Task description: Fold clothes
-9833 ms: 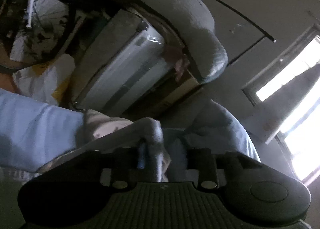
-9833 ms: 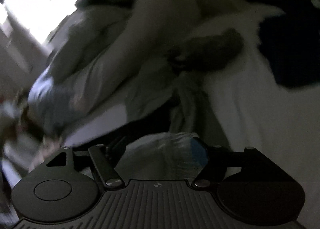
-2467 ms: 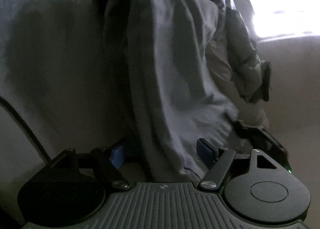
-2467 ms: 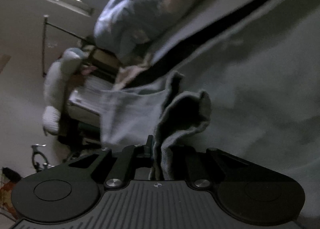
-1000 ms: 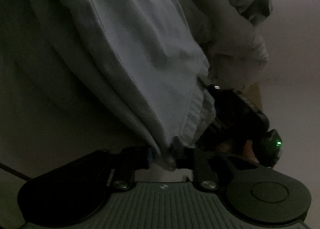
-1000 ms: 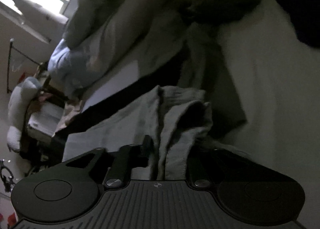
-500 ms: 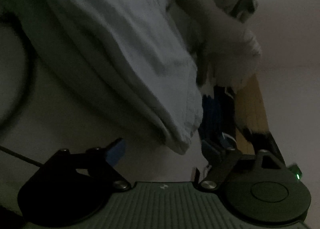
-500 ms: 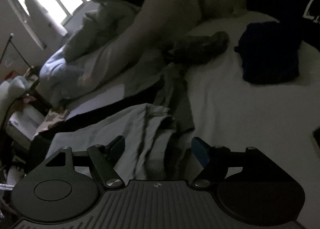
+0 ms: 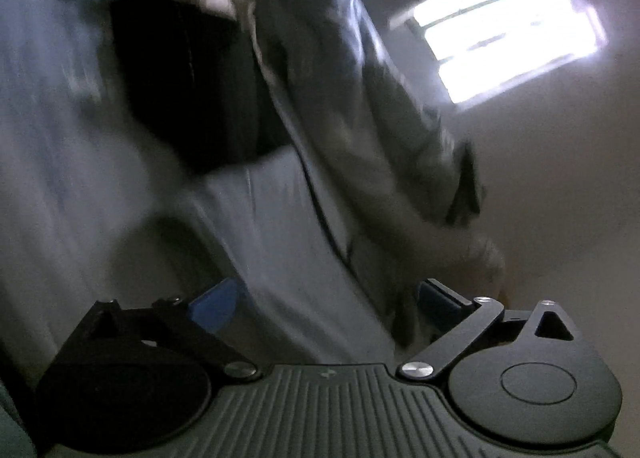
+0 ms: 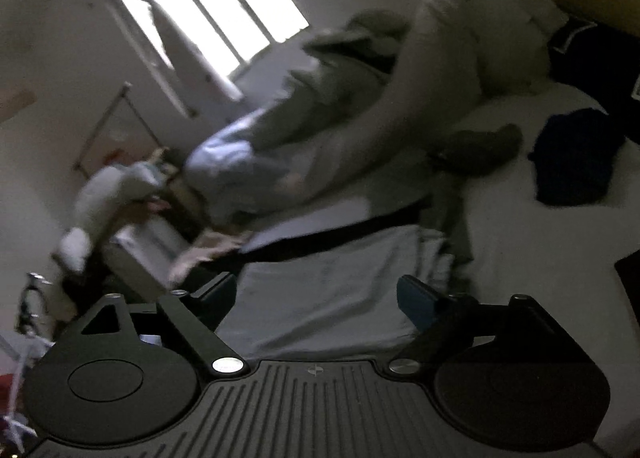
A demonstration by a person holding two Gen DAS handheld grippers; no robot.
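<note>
A pale grey-blue garment (image 10: 332, 282) lies folded flat on the white bed (image 10: 520, 234). It sits just ahead of my right gripper (image 10: 316, 292), which is open with blue pads spread and nothing pinched. In the left wrist view the same pale garment (image 9: 296, 258) fills the space beyond my left gripper (image 9: 324, 302), also open, with cloth lying between and past the spread fingers but not clamped. The picture is blurred and dim.
A heap of grey and light blue clothes (image 10: 304, 122) is piled at the back of the bed. A dark blue garment (image 10: 576, 162) and a grey bundle (image 10: 476, 150) lie right of it. A bright window (image 10: 224, 6), a plush toy (image 10: 104, 194) and boxes stand at left.
Both grippers were shut on the pale garment one second ago; both opened and let it go. The garment now lies flat on the bed, and both grippers have pulled back from it.
</note>
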